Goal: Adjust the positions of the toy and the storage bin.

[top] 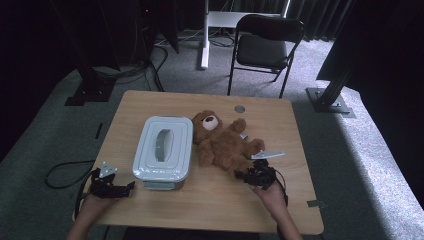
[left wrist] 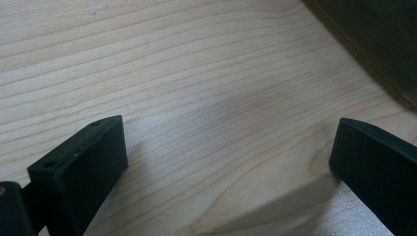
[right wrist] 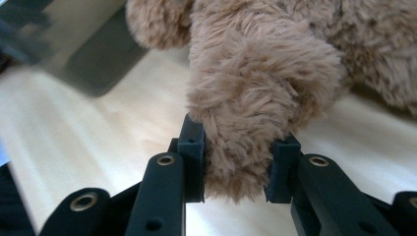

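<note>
1. High view, left side: left gripper at the near-left corner of the table, just off the near end of the grey lidded box.
2. Left gripper view: jaws spread wide over bare wood, nothing between them, a dark box edge at the top right.
3. Middle of the table: box lying lengthwise with lid on, handle recess on top; teddy bear on its back just to the right, head toward the far edge, legs toward the near edge.
4. Right of centre: right gripper at the bear's near leg, toward the near-right part of the table.
5. Right gripper view: jaws drawn in narrow and pressing both sides of the bear's leg, fur bulging past the pads; grip taken near the foot end.
6. Judged step: picking the bear up by the leg, probably bound for the box.
7. Done well: squeeze kept firm, since plush compresses and slips; lift straight up until the head clears the table; body likely to dangle and swing.
8. Lid on, so opening needed first, left gripper best placed for that.
</note>
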{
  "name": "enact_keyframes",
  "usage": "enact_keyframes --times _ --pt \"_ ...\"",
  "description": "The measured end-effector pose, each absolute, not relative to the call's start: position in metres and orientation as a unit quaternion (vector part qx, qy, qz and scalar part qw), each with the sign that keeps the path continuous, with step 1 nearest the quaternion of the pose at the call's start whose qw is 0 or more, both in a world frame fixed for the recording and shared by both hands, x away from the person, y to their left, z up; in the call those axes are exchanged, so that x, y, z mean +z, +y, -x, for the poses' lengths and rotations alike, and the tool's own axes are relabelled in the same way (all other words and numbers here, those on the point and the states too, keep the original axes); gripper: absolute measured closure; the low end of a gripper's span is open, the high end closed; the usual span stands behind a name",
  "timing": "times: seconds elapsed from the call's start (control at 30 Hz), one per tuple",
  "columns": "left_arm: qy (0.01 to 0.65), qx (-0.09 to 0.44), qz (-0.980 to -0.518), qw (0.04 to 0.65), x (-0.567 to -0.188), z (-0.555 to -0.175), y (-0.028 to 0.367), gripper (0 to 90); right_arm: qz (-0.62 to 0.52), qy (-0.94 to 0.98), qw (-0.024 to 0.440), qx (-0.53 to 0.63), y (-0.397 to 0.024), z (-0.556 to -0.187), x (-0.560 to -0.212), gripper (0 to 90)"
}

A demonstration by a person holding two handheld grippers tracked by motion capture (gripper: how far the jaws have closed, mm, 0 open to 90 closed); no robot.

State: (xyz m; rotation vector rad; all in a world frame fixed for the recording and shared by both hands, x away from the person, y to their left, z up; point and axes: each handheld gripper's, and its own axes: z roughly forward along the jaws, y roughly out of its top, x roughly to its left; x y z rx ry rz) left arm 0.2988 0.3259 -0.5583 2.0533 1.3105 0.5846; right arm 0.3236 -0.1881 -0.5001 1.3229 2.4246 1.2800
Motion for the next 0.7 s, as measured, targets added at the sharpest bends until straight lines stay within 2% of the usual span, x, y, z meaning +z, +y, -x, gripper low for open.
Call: enact_keyframes --times 0.23,0.37,0.4,0.43,0.47,0.5,0.53,0.7 --pt "0.497 0.222 -0.779 0.313 -0.558 -0.299 0.326 1.5 -0.401 0.808 0.004 0.433 -0.156 -0.312 -0.500 65.8" --pt "0.497 0.222 -0.779 0.313 -0.558 -0.299 0.326 1.5 -0.389 0.809 -0.017 0.439 -0.151 -0.314 -0.499 58.8" --pt "0.497 0.222 -0.778 0.313 -0.558 -0.299 0.326 1.5 -0.393 0.804 -0.011 0.447 -0.155 -0.315 -0.494 51.6" --pt "0.497 0.222 -0.778 0.313 -0.558 -0.299 0.326 1.5 -0.393 0.804 -0.011 0.447 -0.155 -0.315 -0.494 51.6" --pt "0.497 0.222 -0.779 0.313 -0.558 -0.299 0.326 1.5 -0.396 0.796 0.005 0.458 -0.162 -0.316 -0.486 45.1" --pt "0.497 0.222 -0.779 0.313 -0.558 -0.299 0.326 1.5 -0.396 0.796 0.005 0.458 -0.162 -0.316 -0.486 45.1" --pt "0.497 0.222 -0.779 0.313 -0.558 -0.299 0.326 1.5 -0.404 0.782 0.027 0.473 -0.170 -0.318 -0.477 39.5" --pt "0.497 0.222 -0.779 0.313 -0.558 -0.299 0.326 1.5 -0.417 0.763 0.058 0.490 -0.183 -0.332 -0.461 30.8"
